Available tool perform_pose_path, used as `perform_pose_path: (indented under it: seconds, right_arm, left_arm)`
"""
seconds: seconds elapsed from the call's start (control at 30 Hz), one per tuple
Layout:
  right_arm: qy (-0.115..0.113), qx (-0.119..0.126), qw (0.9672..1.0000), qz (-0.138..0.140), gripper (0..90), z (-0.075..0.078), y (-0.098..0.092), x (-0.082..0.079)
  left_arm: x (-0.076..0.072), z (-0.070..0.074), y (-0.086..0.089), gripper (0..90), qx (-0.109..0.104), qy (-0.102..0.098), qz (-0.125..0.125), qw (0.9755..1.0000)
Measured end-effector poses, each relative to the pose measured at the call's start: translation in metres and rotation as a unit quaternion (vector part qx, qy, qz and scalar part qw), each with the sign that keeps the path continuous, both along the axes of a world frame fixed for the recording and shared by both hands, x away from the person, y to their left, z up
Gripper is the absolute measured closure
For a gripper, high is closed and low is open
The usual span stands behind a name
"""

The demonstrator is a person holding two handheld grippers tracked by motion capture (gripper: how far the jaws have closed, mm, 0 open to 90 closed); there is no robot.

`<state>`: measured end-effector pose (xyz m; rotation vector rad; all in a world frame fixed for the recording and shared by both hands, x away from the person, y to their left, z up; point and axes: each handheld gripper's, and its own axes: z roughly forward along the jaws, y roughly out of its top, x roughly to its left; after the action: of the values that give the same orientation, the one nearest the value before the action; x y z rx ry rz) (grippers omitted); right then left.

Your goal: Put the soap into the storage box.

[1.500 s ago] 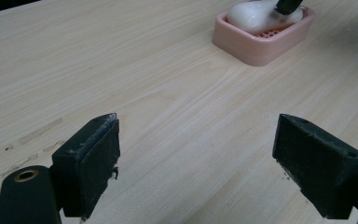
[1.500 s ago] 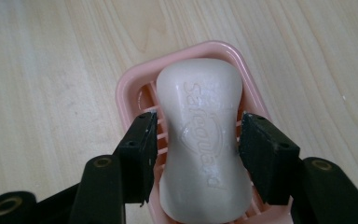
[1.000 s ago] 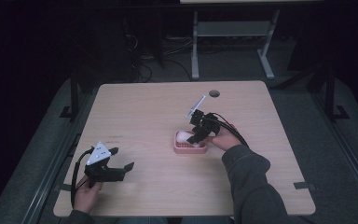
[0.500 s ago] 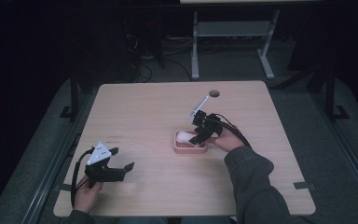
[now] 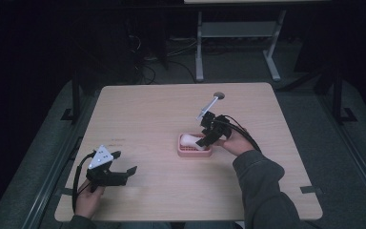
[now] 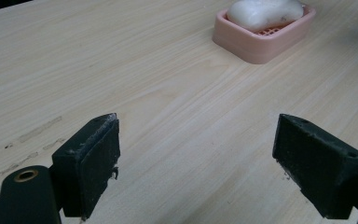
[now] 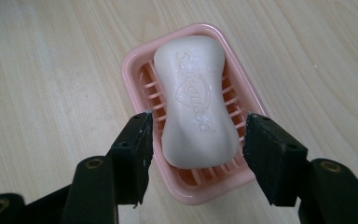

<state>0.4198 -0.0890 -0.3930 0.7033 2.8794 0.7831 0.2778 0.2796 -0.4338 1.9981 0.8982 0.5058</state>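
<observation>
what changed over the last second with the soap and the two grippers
The right gripper has just been opening its jaws: the pads now stand off either side of the soap, which lies in the pink dish. So the soap has been let go. The hand has hardly shifted. The left gripper stayed open near the table edge, and the dish kept its place.

We see the table (image 5: 162,114) evenly lit from above against dark surroundings; both gripper views are sharp, with soft shadows.
</observation>
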Motion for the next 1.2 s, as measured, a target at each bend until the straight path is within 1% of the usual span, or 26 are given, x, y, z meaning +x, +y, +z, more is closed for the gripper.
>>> perform_pose_path:
  seconds: [0.17,0.23,0.47,0.57,0.63,0.83,1.2]
  right_arm:
    - [0.0,0.0,1.0,-0.005,41.6,0.002,-0.004,-0.001]
    - [0.001,-0.004,1.0,-0.006,40.7,0.001,-0.005,-0.002]
    - [0.003,-0.005,1.0,-0.007,39.7,0.002,-0.005,-0.003]
    - [-0.003,-0.003,1.0,-0.005,39.8,0.004,-0.006,-0.005]
    - [-0.002,-0.002,1.0,-0.005,39.7,0.005,-0.006,-0.006]
    - [-0.013,0.0,0.9999,-0.006,38.6,0.01,-0.01,-0.01]
    - [-0.016,0.003,0.9998,-0.012,37.7,0.016,-0.02,-0.016]
  left_arm:
    - [0.0,0.0,0.0,14.5,0.0,0.0,-0.001,1.0]
    - [0.0,0.0,0.0,14.5,0.0,0.002,0.001,1.0]
    - [0.0,0.0,0.0,14.5,0.001,0.0,0.0,1.0]
    - [0.0,0.0,0.001,14.5,-0.001,0.002,0.001,1.0]
    - [0.0,0.0,0.001,14.5,-0.002,0.001,0.001,1.0]
    - [0.0,0.0,0.001,14.5,-0.001,0.001,0.001,1.0]
    - [0.0,0.0,0.001,14.5,-0.001,0.0,0.001,1.0]
